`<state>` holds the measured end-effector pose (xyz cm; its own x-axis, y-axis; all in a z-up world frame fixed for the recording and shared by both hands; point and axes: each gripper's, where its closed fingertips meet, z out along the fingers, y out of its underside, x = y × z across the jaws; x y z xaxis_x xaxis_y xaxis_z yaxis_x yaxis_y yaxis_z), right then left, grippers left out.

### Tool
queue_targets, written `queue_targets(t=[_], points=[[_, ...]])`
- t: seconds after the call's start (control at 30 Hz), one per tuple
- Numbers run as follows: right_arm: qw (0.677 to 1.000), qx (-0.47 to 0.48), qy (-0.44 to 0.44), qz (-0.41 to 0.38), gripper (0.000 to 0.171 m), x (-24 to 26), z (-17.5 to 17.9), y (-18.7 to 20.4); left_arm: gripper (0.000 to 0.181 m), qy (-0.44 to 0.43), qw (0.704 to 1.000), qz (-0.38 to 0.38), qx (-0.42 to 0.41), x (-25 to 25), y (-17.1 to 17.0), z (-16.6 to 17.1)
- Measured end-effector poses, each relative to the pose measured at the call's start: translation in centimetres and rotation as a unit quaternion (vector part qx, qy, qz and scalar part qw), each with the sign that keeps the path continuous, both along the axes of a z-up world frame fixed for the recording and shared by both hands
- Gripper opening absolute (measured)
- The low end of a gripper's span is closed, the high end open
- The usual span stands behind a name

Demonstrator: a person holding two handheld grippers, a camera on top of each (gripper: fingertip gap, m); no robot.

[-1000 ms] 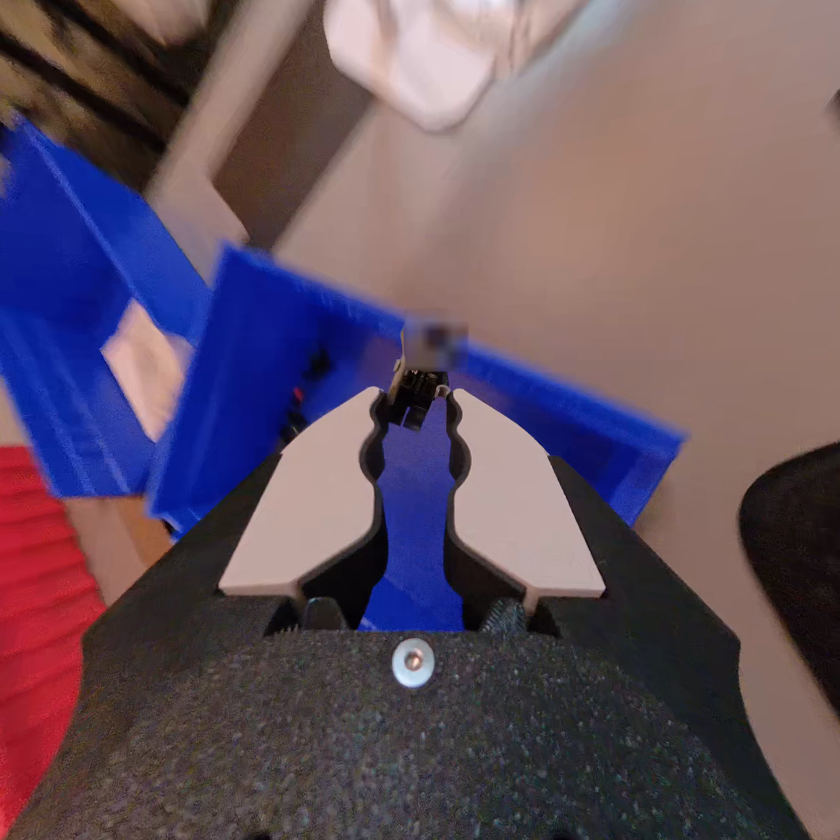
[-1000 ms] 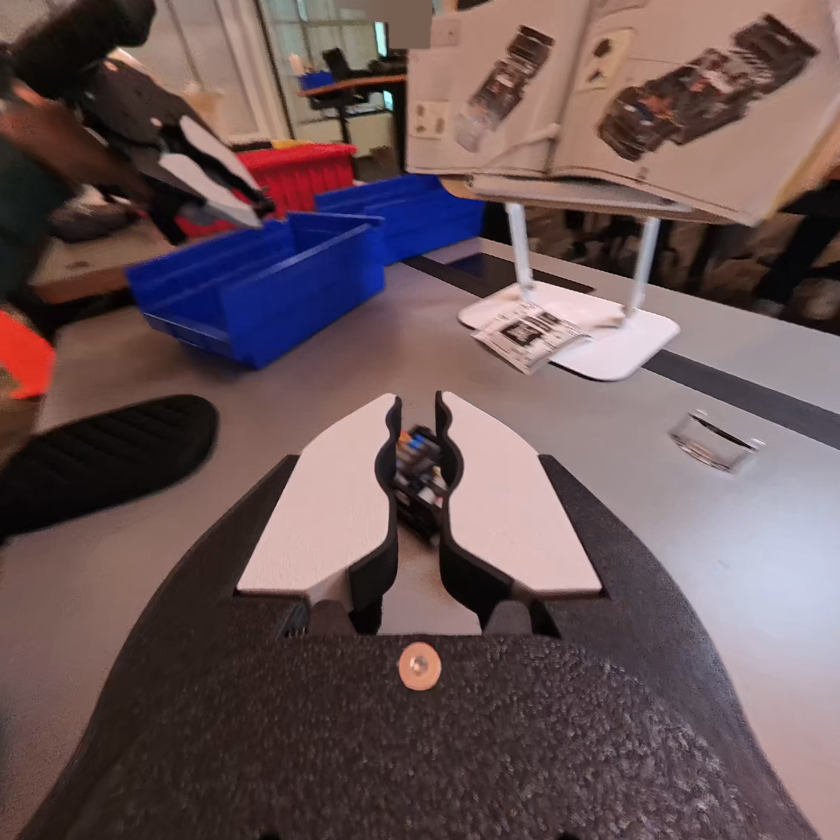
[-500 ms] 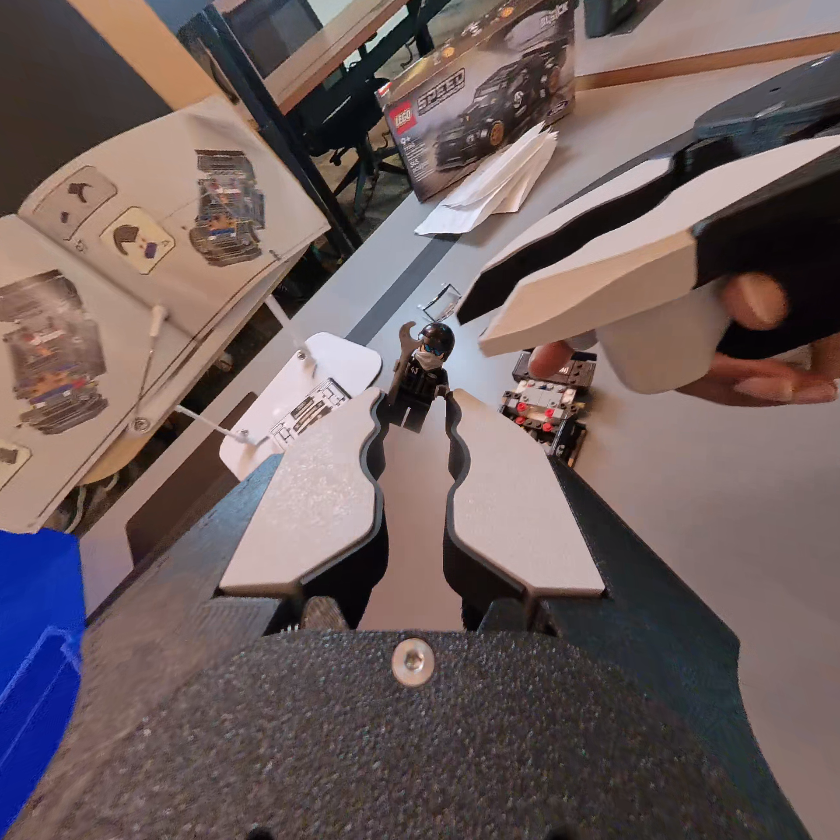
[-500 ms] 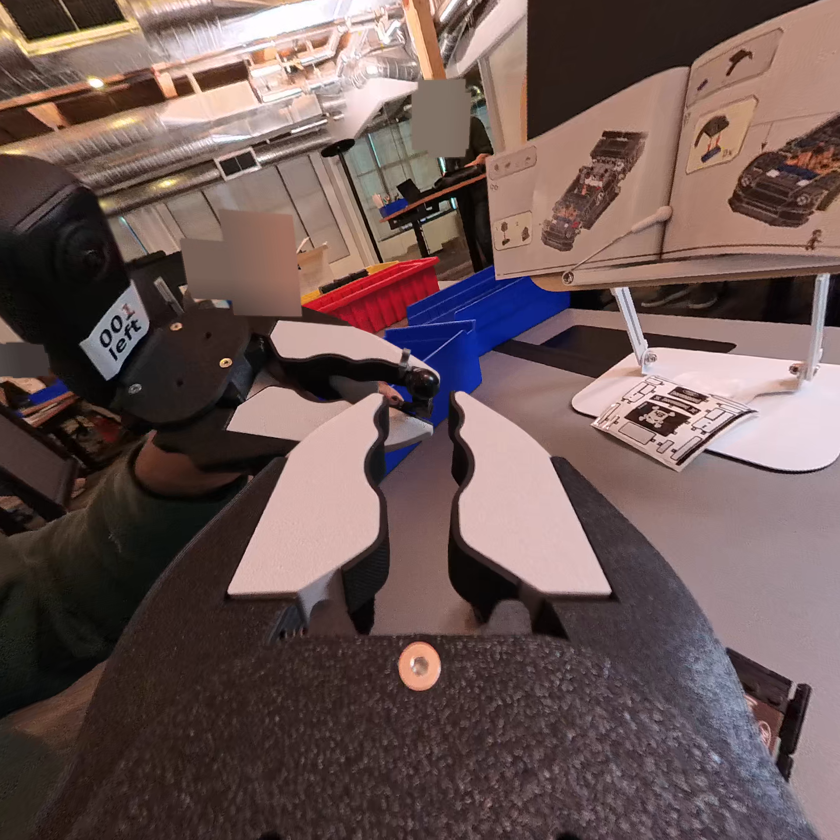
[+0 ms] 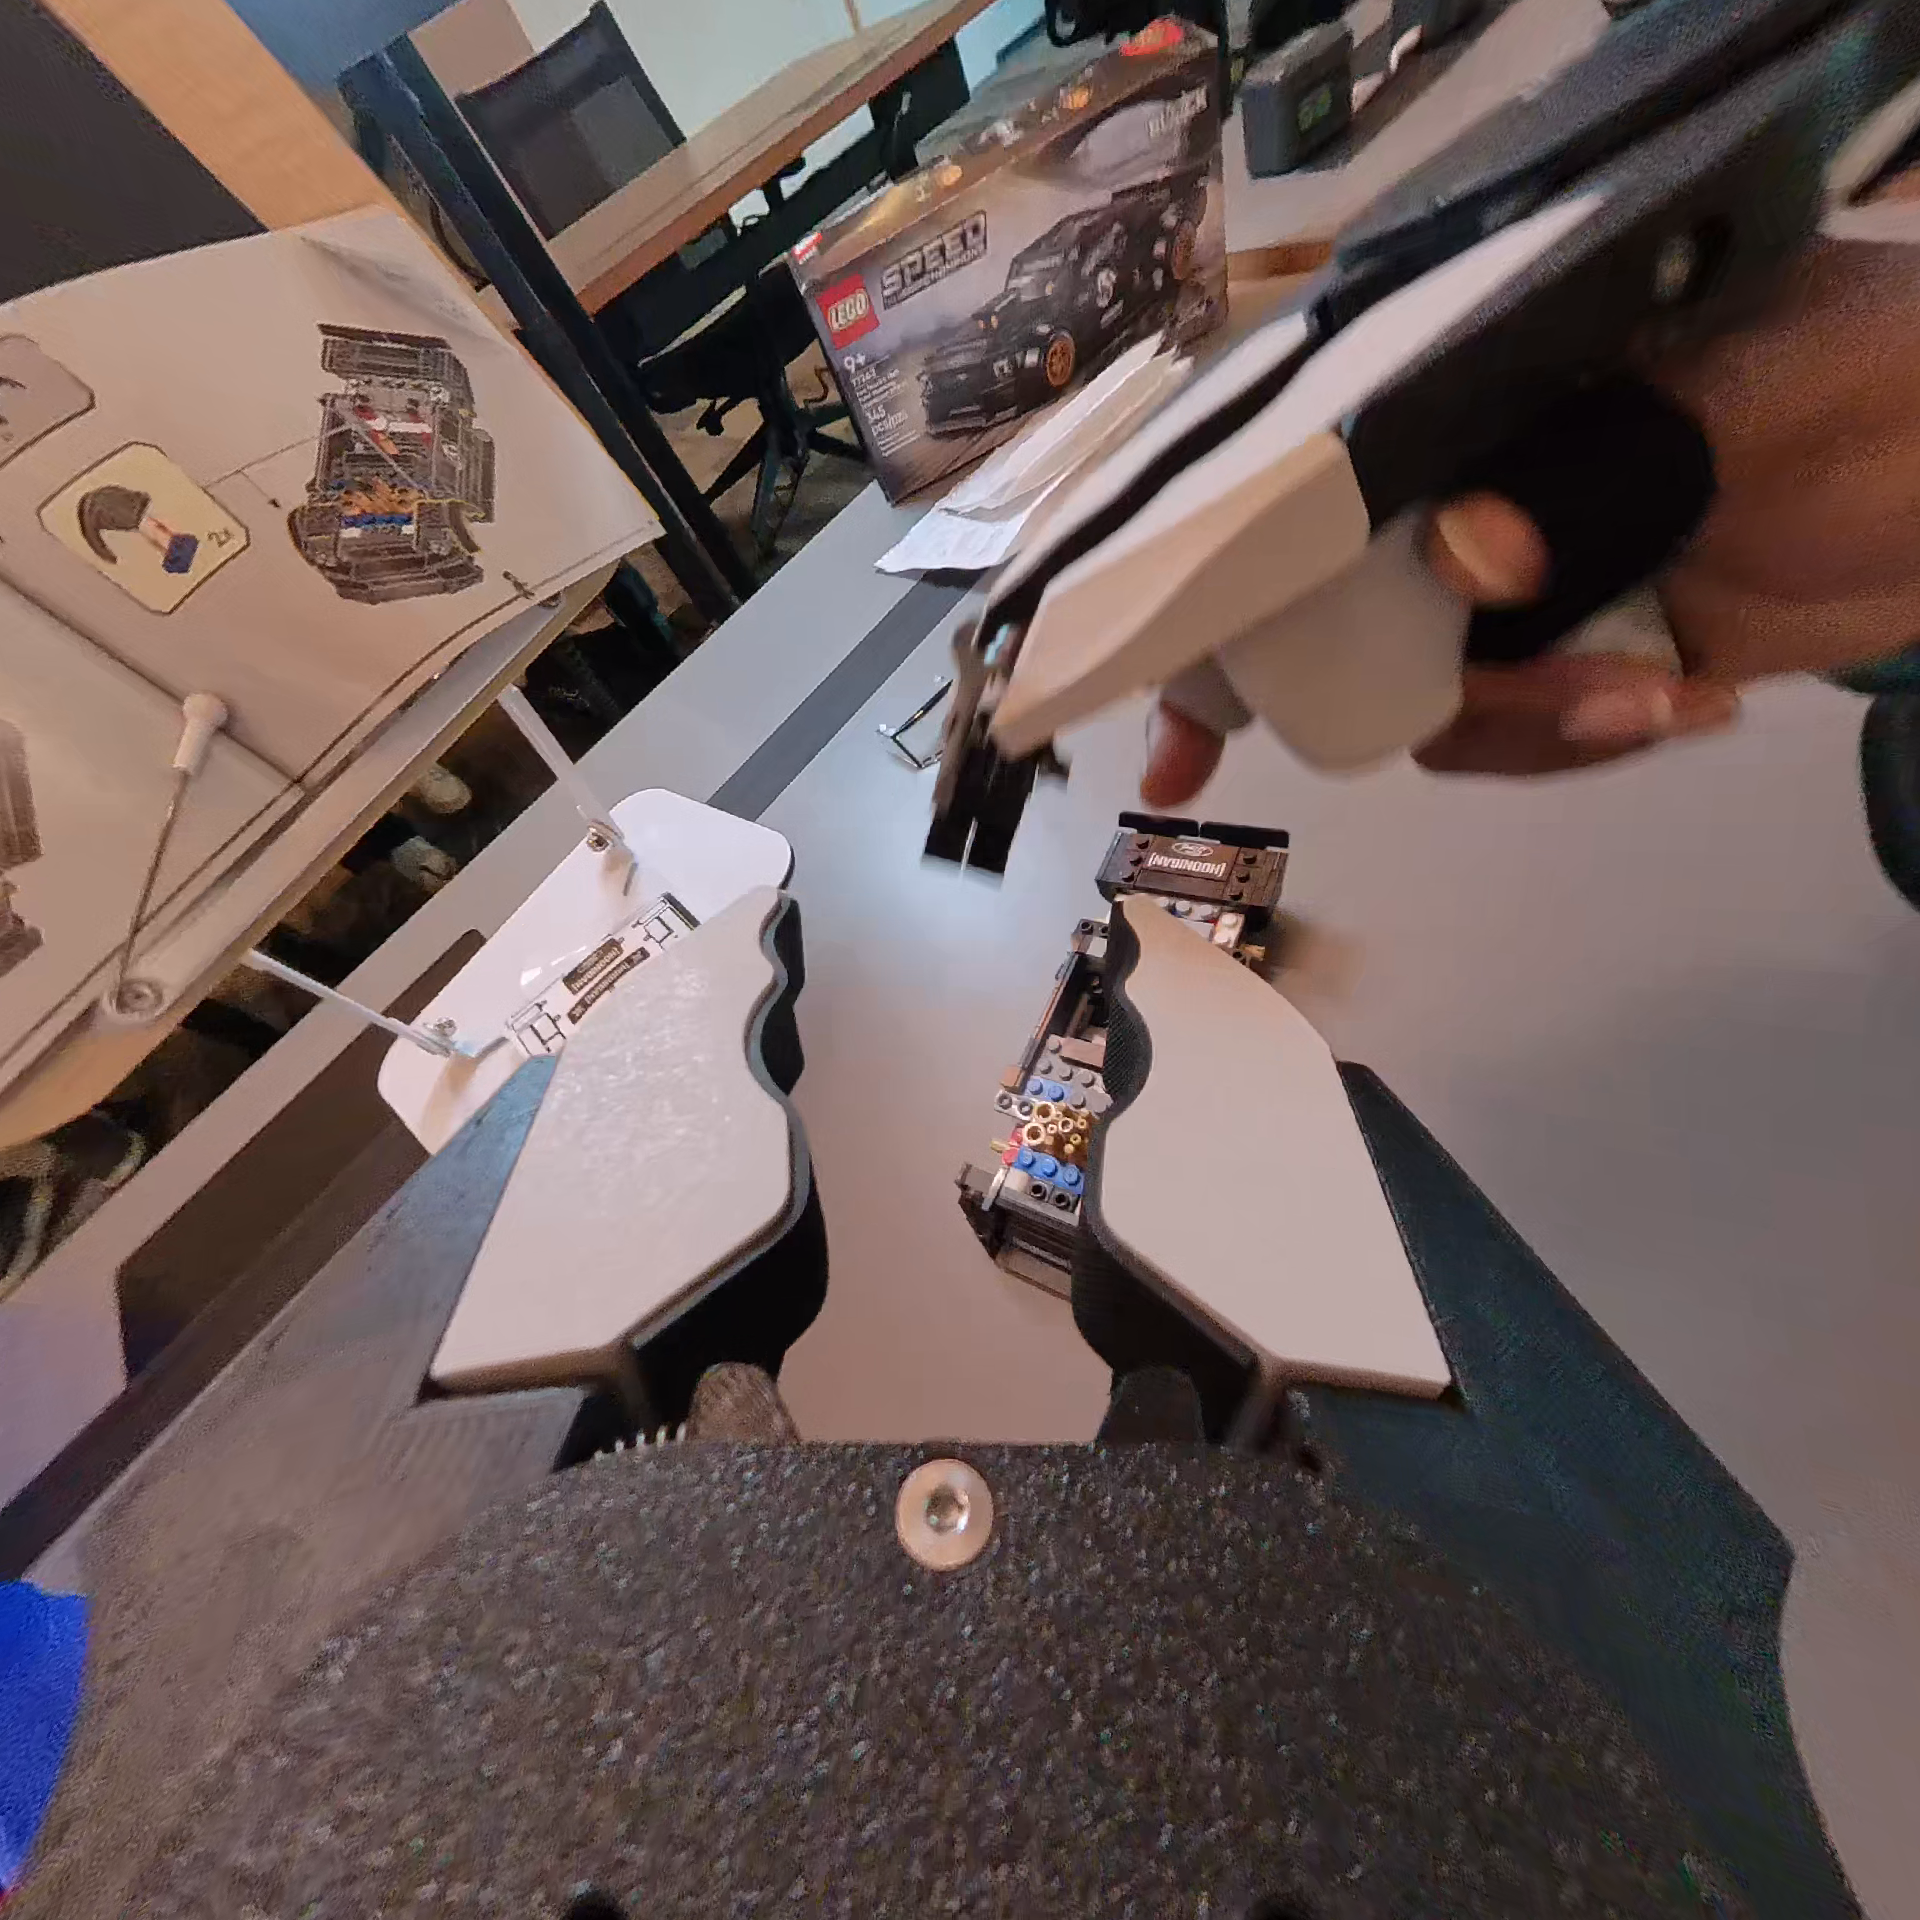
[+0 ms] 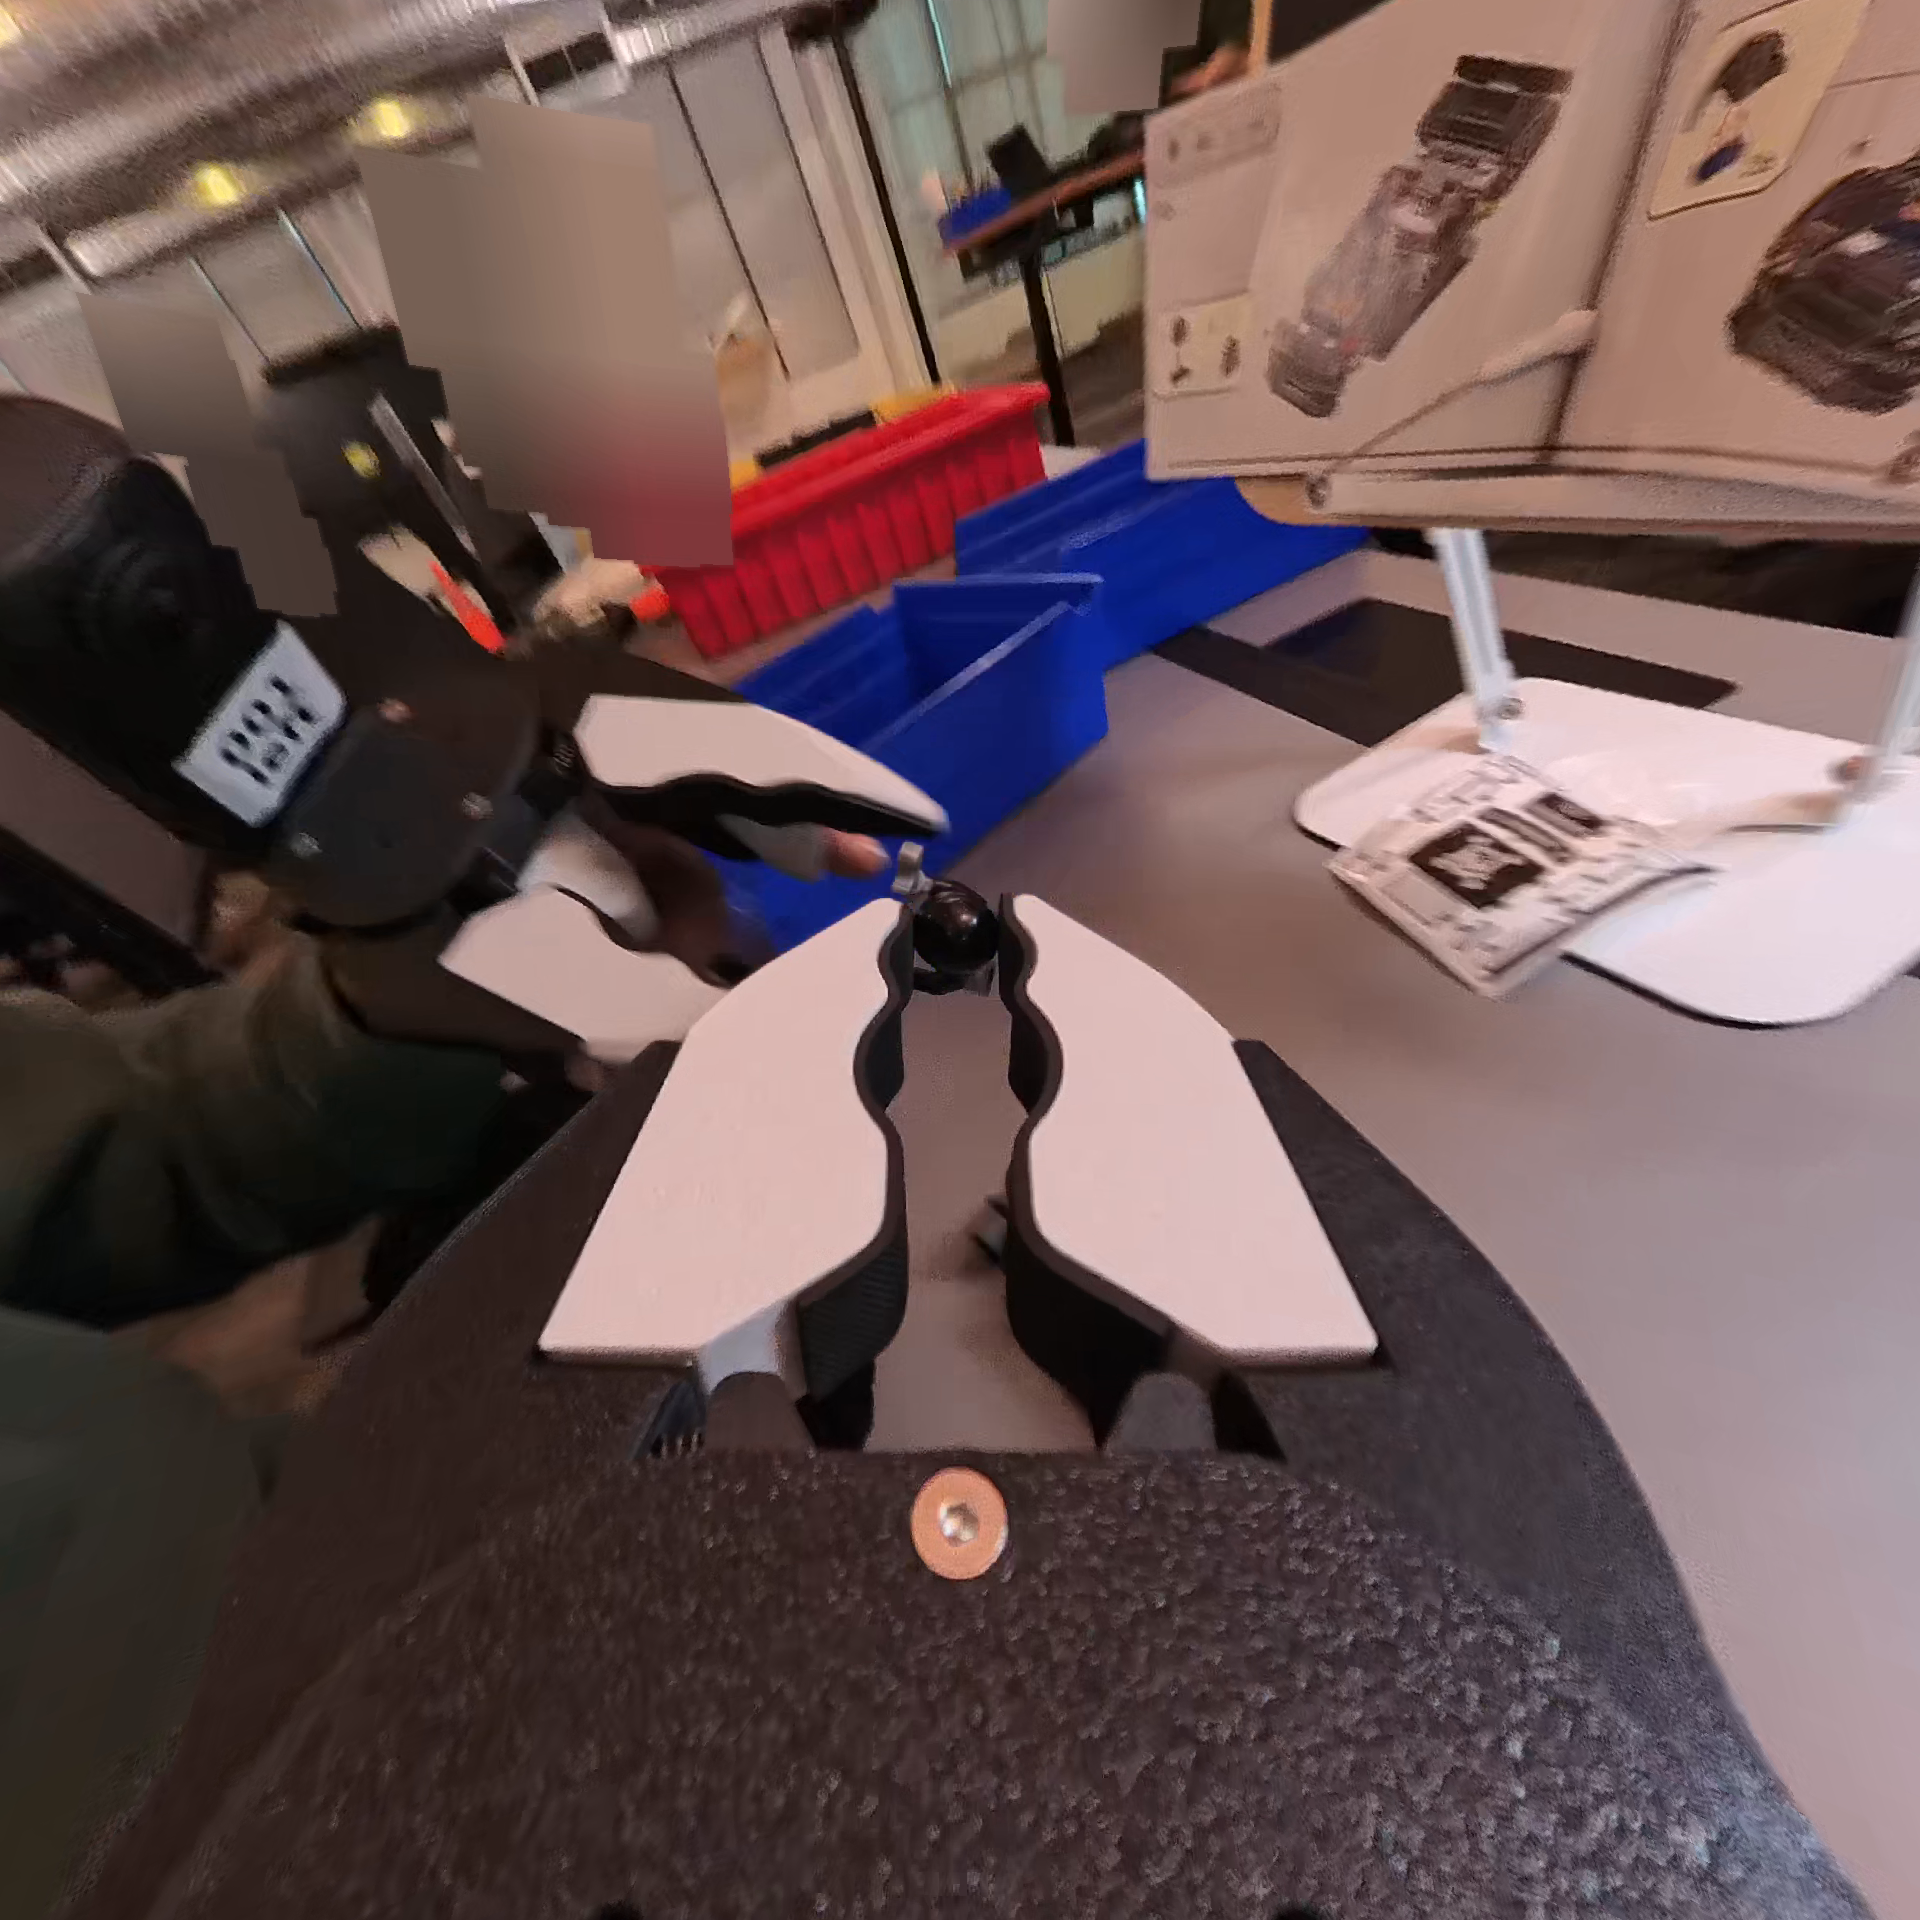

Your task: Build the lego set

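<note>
My right gripper (image 6: 953, 925) is shut on a black minifigure (image 6: 951, 935) with a round black helmet, held at the fingertips above the grey table. In the left wrist view the right gripper (image 5: 992, 691) comes in from the upper right, with the minifigure (image 5: 982, 800) hanging legs-down from its tips. My left gripper (image 5: 956, 920) is open wide and empty, low over the table. The partly built black Lego car (image 5: 1190, 862) lies on the table, partly behind the left gripper's right finger (image 5: 1226, 1122). The left gripper (image 6: 810, 894) also shows open at the left of the right wrist view.
An open instruction booklet (image 5: 260, 447) rests on a white stand (image 5: 686, 862) with a sticker sheet (image 6: 1496, 873) on its base. The Lego box (image 5: 1018, 312) and papers lie at the far edge. Blue bins (image 6: 977, 696) and a red bin (image 6: 883, 499) stand to the left. My two grippers' fingertips are within a few centimetres of each other. Left tips and right tips are each some 15 cm from the partly built black Lego car (image 5: 1190, 862).
The minifigure has passed from my left gripper to my right gripper. The left gripper has opened wide and dropped toward the car. The right gripper has shut on the figure.
</note>
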<state>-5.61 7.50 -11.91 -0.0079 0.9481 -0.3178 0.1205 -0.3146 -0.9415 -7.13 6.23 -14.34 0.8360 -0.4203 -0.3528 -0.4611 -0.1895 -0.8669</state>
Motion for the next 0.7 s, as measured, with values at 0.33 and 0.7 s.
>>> queue_targets(t=[0.33, 0.7], points=[[0.937, 0.074, -0.34, -0.019, 0.015, 7.6, -9.9, 23.1, 0.037, -0.107, 0.99, 0.084, 0.04, -9.1, -4.2, 2.7], [0.929, 0.028, -0.368, 0.03, 0.016, 7.8, -15.6, 27.4, 0.034, -0.134, 0.971, 0.196, 0.027, -19.1, -8.9, 1.0]])
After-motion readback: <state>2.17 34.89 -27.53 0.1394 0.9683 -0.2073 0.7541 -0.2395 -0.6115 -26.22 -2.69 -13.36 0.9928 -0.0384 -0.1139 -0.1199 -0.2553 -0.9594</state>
